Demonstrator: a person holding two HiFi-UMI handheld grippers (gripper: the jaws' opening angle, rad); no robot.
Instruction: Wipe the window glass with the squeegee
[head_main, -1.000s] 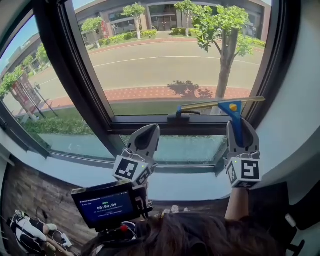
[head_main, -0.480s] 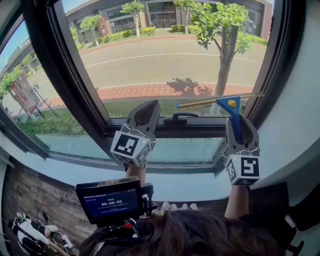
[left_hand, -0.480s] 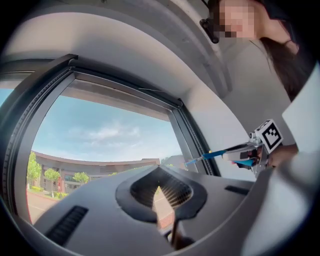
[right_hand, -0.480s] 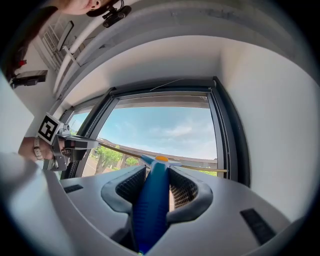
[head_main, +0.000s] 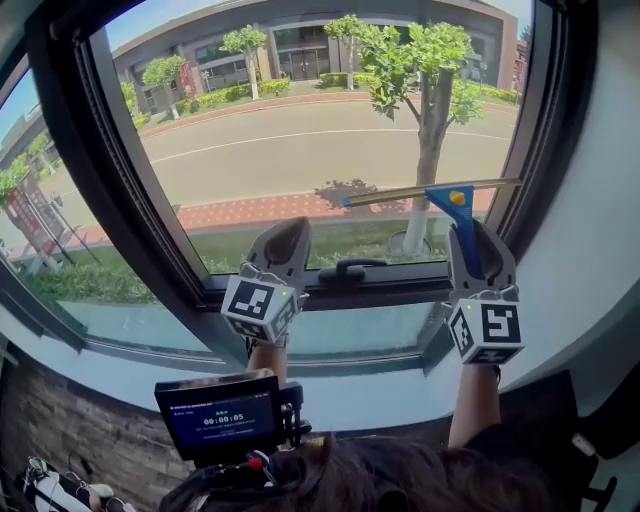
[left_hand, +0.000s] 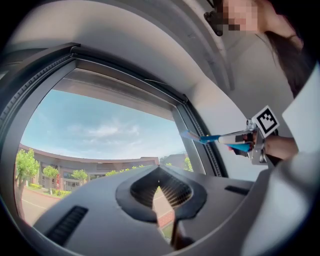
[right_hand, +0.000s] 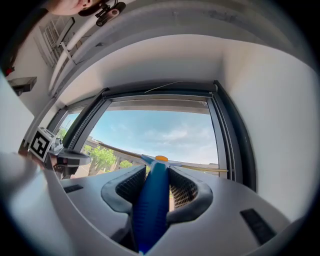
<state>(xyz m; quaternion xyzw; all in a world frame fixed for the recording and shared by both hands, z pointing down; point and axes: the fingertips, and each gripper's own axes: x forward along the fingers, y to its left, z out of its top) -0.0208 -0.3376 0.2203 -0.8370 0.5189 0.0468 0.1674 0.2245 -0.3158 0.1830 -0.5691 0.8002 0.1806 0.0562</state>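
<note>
**Squeegee up at the pane, stroke about to start**

The person is standing at the window w/ both arms raised; the right gripper (head_main: 478, 243) is pinching the blue handle of the squeegee (head_main: 450, 197), jaws clamped on either side of it, which the right gripper view shows plainly; the handle is running straight up btwn the jaws, w/ the orange knob just above their tips. The blade is lying roughly level across the lower right part of the window glass (head_main: 300, 120), its left end dipping a little and its right end sitting close to the dark frame (head_main: 545, 130); whether the rubber is actually touching the pane, I can't tell from here.

The left gripper (head_main: 283, 232) is hovering beside it, apart from the tool, over the bottom rail near the window latch (head_main: 350, 268); its jaws are pressed together, nothing btwn them, only a thin slit of street showing through.

To my eye this is the set-up step: the blade is being lined up, no wiped strip visible on the glass yet. The next move is prob. calling for the rubber to be pressed flat on the glass, then drawn in one straight pass w/ even pressure; the right end is needing room from the frame, and the latch below could snag a downward pull.
</note>
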